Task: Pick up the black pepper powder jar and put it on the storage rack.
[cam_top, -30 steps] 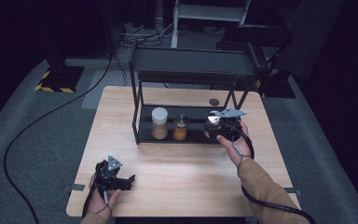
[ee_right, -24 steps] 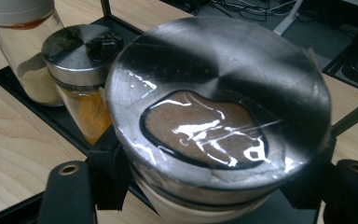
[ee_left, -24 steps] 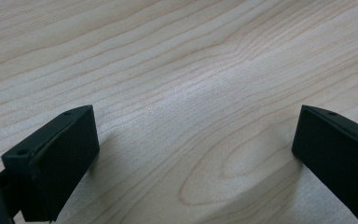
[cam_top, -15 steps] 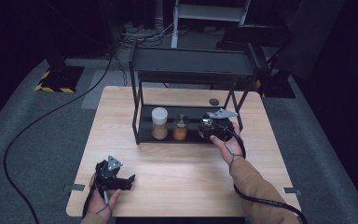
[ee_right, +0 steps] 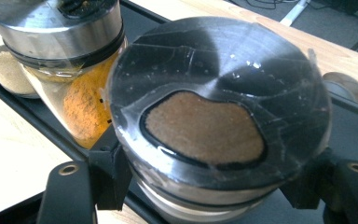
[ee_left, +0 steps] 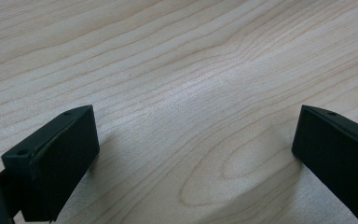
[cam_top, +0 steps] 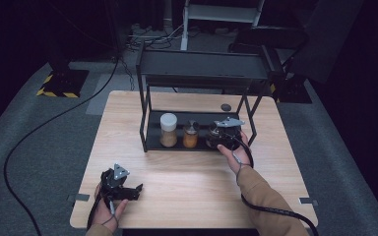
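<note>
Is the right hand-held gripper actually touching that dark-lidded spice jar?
Touching. The right gripper view shows the right hand-held gripper with both black jaws pressed against opposite sides of the spice jar, no gap visible.

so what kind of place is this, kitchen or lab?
Likely a lab or recording studio, not a kitchen: a lone wooden table on grey carpet, dark surroundings, loose floor cables, hazard-striped stand base and a black rack of spice jars.

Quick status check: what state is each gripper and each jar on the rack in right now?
Right gripper: shut on the dark-lidded jar, at the rack's lower shelf.
Dark-lidded jar: held, upright, lid on.
Orange jar: upright on the shelf, lid on.
White-lidded jar: upright on the shelf, lid on.
Left gripper: open, holding nothing, low over the table.
Rack: standing on the table.
</note>
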### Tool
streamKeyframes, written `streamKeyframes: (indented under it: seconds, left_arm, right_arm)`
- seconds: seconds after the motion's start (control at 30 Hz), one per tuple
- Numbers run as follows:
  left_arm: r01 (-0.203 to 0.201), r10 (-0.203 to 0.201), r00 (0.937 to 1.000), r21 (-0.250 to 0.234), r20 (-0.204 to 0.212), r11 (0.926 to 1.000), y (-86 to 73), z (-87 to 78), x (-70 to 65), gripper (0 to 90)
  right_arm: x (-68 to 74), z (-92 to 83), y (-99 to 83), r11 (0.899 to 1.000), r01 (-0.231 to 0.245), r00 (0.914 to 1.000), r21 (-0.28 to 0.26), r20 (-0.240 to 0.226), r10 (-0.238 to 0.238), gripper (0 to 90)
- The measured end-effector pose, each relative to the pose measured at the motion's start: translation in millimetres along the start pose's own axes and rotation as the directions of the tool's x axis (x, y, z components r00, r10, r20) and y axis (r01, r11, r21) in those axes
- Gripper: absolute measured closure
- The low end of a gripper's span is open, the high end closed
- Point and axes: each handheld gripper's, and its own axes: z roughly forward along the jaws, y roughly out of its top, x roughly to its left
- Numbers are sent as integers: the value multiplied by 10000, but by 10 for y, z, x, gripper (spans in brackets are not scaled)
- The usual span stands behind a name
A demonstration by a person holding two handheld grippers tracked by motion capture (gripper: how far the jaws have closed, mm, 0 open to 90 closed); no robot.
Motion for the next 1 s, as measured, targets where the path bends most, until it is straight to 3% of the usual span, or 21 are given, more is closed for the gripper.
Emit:
streamKeyframes:
  seconds: [0.5, 0.57, 0.6, 0.7, 1.0]
  left_arm:
    - [6, -6, 10000, 4, -2, 10000, 0, 0, -1, 4]
    - [-1, 1, 10000, -1, -1, 10000, 0, 0, 0, 4]
    - [0, 0, 10000, 1, -1, 10000, 0, 0, 0, 5]
    - [6, -6, 10000, 5, -2, 10000, 0, 0, -1, 5]
    - [7, -7, 10000, 4, -1, 10000, 0, 0, -1, 5]
  right_arm:
    - [-58, 96, 11, 9991, -326, 9993, 277, -163, 331, 308]
    - [-79, 98, 22, 9985, -438, 9988, 340, -197, 444, 289]
    - [-118, 104, 34, 9968, -681, 9972, 417, -271, 693, 188]
    - [-136, 79, 35, 9970, -688, 9969, 345, -358, 700, 164]
    - [-143, -282, 96, 9974, -634, 9979, -330, -114, 630, 84]
